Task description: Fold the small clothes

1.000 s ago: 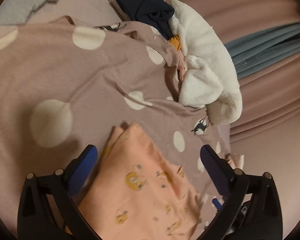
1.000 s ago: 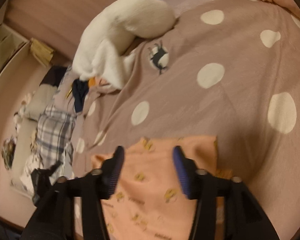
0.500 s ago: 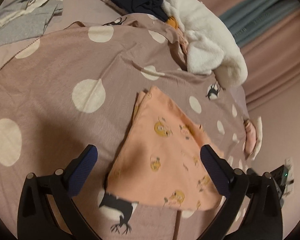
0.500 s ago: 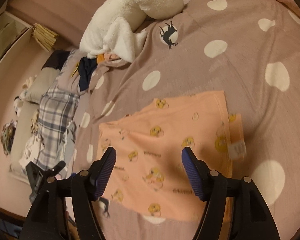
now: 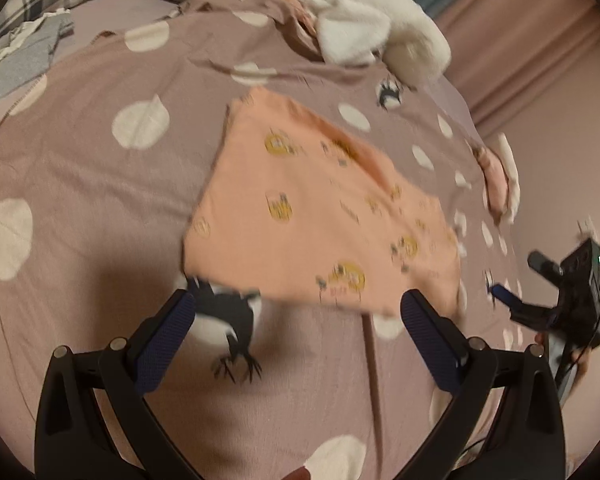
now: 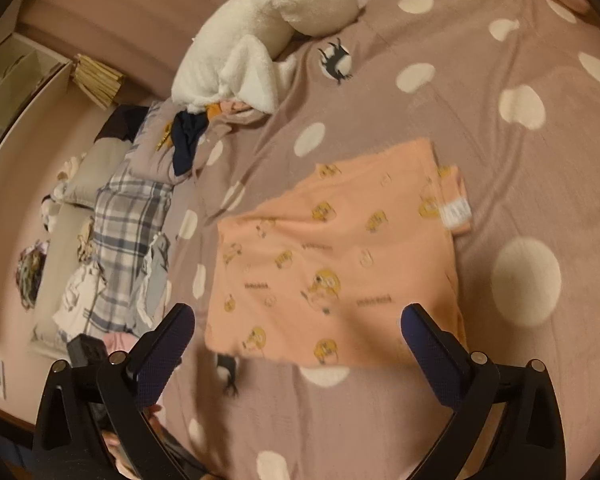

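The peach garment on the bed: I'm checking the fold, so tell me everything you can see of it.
The peach garment is soft, thin-looking fabric printed with small yellow cartoon figures and short dark words. It lies flat and folded into a rough rectangle on the dotted mauve bedspread. An under layer sticks out along one edge, showing a white label. Its near edge partly covers a black animal print. Neither tongs touch it.
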Tool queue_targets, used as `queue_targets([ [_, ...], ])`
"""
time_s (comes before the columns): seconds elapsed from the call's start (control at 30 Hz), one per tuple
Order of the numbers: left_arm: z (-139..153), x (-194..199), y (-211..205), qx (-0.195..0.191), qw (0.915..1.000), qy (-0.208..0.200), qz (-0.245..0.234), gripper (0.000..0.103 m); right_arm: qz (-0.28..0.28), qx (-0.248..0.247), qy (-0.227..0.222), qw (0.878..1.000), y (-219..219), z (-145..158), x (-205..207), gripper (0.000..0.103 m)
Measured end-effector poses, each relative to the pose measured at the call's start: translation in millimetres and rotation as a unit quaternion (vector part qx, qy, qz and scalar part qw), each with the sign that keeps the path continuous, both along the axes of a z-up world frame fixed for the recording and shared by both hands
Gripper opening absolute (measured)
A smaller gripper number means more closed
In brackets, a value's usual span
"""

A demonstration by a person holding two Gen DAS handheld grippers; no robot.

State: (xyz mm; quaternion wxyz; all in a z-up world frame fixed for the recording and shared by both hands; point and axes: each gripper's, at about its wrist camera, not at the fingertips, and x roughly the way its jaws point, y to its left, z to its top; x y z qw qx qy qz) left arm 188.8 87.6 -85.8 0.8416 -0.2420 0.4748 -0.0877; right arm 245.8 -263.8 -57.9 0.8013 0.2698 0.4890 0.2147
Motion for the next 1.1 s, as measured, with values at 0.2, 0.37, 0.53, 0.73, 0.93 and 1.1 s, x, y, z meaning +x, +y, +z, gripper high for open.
queue_targets([
  [0.2,-26,-10,-15,-0.053,0.9973,0.023,-0.047,0.103,-0.013,0.015,0.031,0.999,-16,-28,-21,0.103],
  [0.37,-39,-4,-23,-0.057,0.9974,0.029,-0.034,0.103,-0.024,0.056,0.069,0.996,-25,-62,-35,0.103],
  [0.53,-58,11,-27,-0.086,0.9954,0.036,-0.021,0.103,-0.037,0.101,0.099,0.989,-29,-93,-33,0.103],
  [0.73,-67,32,-20,-0.126,0.9918,0.016,0.001,0.103,-0.009,0.123,0.09,0.988,-25,-105,-18,0.103],
  [0.93,-78,48,7,-0.236,0.9706,0.007,0.049,0.103,-0.014,0.157,0.057,0.986,-28,-109,-5,0.103],
  [1.1,-78,61,8,-0.241,0.9692,0.008,0.052,0.103,-0.015,0.119,0.033,0.992,-17,-105,3,0.103],
])
